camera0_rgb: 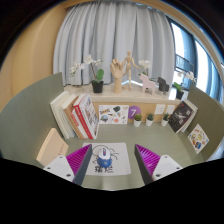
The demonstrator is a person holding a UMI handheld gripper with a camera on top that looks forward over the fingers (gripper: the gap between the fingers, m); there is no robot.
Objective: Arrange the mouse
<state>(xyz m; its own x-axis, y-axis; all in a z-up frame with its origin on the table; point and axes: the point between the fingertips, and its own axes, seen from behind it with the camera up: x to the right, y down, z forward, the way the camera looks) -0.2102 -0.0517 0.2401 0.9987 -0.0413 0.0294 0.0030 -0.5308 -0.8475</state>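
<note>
As the mouse [103,155] lies on the table [170,148] between my released jaws with a gap at each side, I should centre them on its body and clench slowly so it does not twist.

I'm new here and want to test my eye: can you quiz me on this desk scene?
1. True or false: the mouse lies between the open tongs, not pinched.
2. What stands beside the mouse, away from the window?
A. a kettle
B. books
C. a lamp
3. Fill in: the wooden ____ stands on the shelf before the curtain.

Key: 1 true; 2 B; 3 hand.
</note>
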